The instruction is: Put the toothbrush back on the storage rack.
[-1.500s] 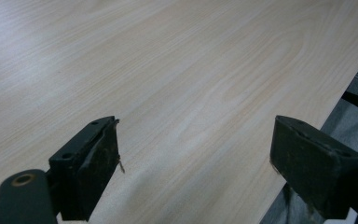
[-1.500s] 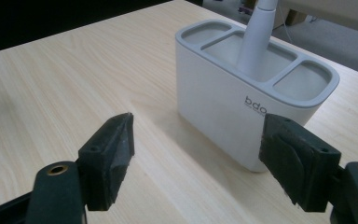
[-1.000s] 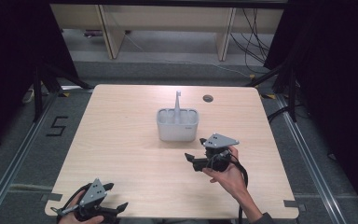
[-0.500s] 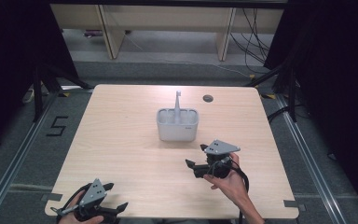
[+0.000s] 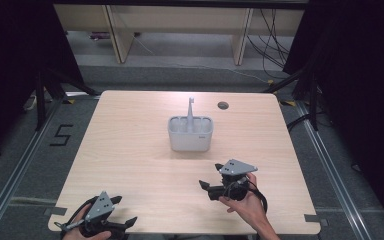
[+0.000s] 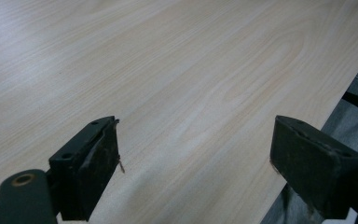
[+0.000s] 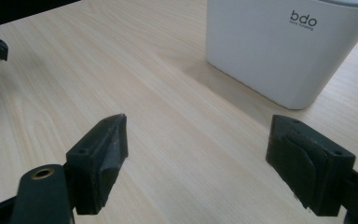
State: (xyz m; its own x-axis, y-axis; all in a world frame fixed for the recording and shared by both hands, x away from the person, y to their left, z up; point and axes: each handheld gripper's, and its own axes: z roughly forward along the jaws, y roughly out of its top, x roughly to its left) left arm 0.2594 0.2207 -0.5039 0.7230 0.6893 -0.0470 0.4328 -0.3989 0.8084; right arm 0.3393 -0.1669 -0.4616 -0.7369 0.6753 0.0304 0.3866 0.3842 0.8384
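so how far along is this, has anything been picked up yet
Nothing looks done yet. The white caddy sits mid-table with its tall grey stick upright inside. The right gripper is open and empty, a little short of the caddy and not touching it. The left gripper is open too, empty, low over the table's near edge. Any reaching and grasping is left.

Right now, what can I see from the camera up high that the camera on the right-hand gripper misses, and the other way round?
The high view takes in the whole table, the grey stick standing in the white caddy, the round hole near the far edge, and the left gripper at the near corner. The right gripper view reads the "bdo" lettering on the caddy's wall. Both show the caddy, the wood tabletop and the right gripper, jaws apart and empty.
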